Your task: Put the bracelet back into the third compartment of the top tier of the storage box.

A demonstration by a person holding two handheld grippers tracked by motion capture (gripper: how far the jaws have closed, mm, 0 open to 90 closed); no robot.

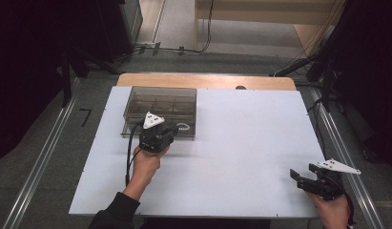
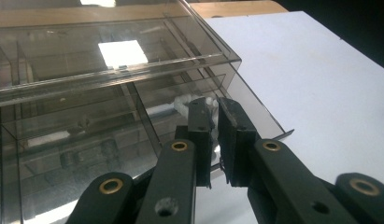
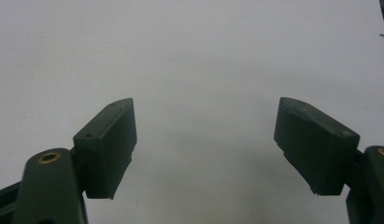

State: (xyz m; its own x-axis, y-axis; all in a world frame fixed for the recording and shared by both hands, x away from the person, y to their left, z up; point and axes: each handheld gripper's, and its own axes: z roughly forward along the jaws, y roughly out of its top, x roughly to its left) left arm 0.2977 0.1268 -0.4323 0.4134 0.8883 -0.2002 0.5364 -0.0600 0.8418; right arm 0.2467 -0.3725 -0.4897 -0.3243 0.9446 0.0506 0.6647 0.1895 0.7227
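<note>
Left gripper view has the left gripper (image 2: 216, 135) with its two black jaws nearly together, pinching a small white beaded item (image 2: 184, 103) right at the tips; the item's exact shape is too blurred to tell. Just ahead of the jaws sits the smoky transparent plastic compartment box (image 2: 110, 93), its hinged lid (image 2: 133, 51) slanting above the dividers. High view puts the same left gripper (image 1: 172, 130) at the near right corner of the box (image 1: 160, 102), with the white item (image 1: 183, 127) just past the tips, apparently inside the front right compartment or at its edge; cannot tell which

Judged step: placing or lifting the white piece at that corner cell. To do it well, keep the grip light but closed, hold the jaws level with the cell opening, stay clear of the lid edge and the divider walls, move slowly so the box does not slide

Right gripper (image 3: 206, 140) has its jaws wide apart with nothing between them, hovering over bare surface; in the high view it (image 1: 308, 180) waits well apart from the box, near the right edge

Surface: flat white board (image 1: 251, 143) on a light wooden tabletop (image 1: 208, 80). Room: grey carpet floor (image 1: 50, 157), metal floor rails (image 1: 38, 164), black cables (image 1: 179, 49), dark equipment on either side
</note>
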